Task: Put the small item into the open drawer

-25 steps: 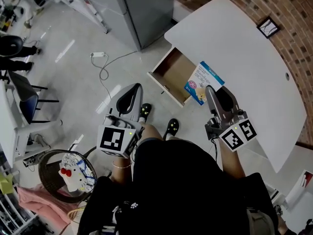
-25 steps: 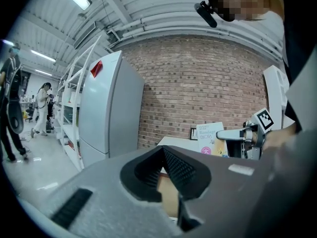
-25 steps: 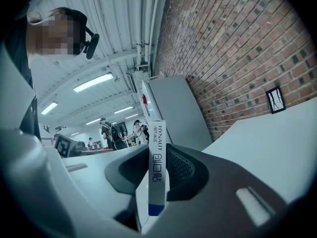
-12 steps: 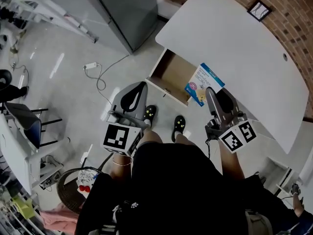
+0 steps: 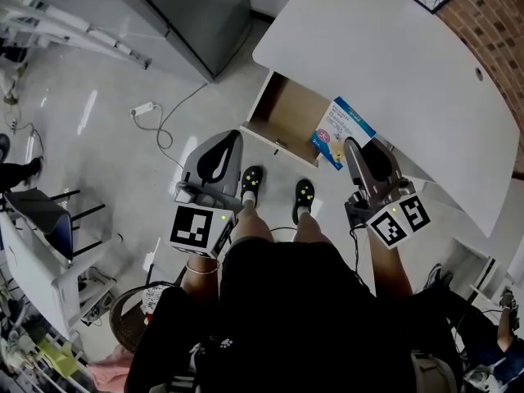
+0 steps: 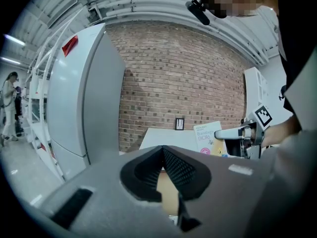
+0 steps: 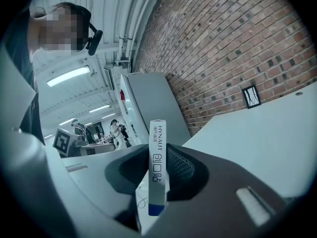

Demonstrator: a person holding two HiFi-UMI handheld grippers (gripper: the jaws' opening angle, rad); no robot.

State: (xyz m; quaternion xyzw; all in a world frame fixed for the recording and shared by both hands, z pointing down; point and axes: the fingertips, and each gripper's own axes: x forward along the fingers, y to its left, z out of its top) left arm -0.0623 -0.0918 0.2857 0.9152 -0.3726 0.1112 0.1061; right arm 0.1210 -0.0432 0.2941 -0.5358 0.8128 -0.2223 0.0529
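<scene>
Open drawer ahead of and between both jaw pairs, front edge nearest, interior open from above. Left gripper jaws clenched together on nothing. Right gripper jaws clamp small box at drawer's right edge. White desk ahead, brick wall beyond.
</scene>
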